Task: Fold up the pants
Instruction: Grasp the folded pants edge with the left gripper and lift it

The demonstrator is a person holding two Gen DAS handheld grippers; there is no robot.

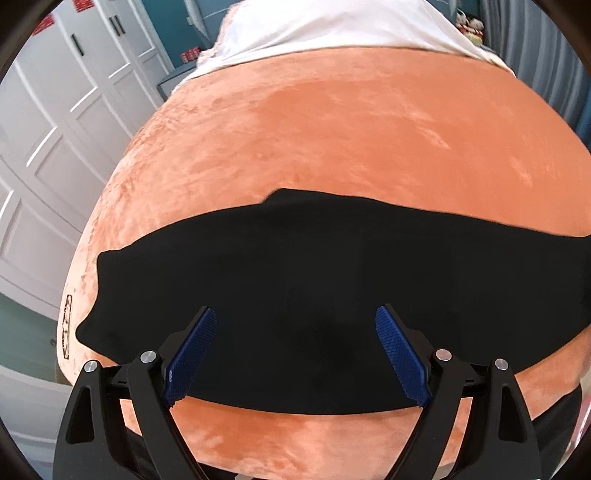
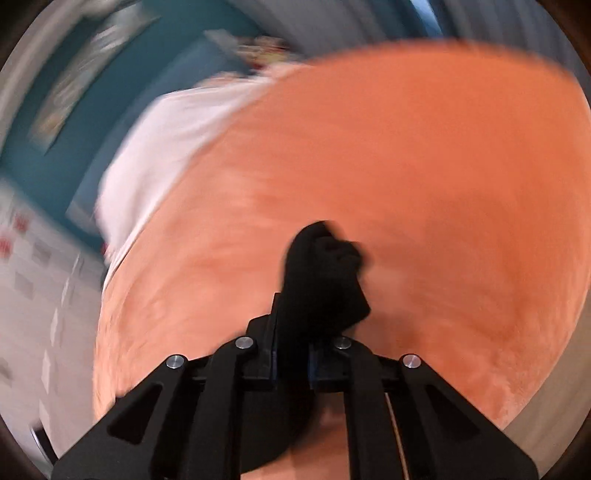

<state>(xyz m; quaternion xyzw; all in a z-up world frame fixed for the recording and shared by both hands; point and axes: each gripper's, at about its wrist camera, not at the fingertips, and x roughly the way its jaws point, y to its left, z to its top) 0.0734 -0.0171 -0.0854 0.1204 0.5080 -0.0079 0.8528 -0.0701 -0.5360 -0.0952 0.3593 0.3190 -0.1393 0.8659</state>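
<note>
Black pants (image 1: 314, 280) lie stretched sideways across an orange plush bed cover (image 1: 351, 129). Above the near part of the cloth my left gripper (image 1: 295, 325) hovers open, blue pads (image 1: 192, 354) wide apart, nothing between them. The right wrist view is blurred by motion. There my right gripper (image 2: 293, 332) is shut on a bunched end of the black pants (image 2: 325, 269), which sticks up past the fingertips over the orange cover (image 2: 424, 184). More black cloth hangs below the jaws.
A white sheet or pillow (image 1: 332, 26) lies at the far end of the bed. White panelled wardrobe doors (image 1: 55, 129) stand to the left, with a teal wall (image 2: 74, 110) behind. The bed's left edge (image 1: 74, 295) drops to the floor.
</note>
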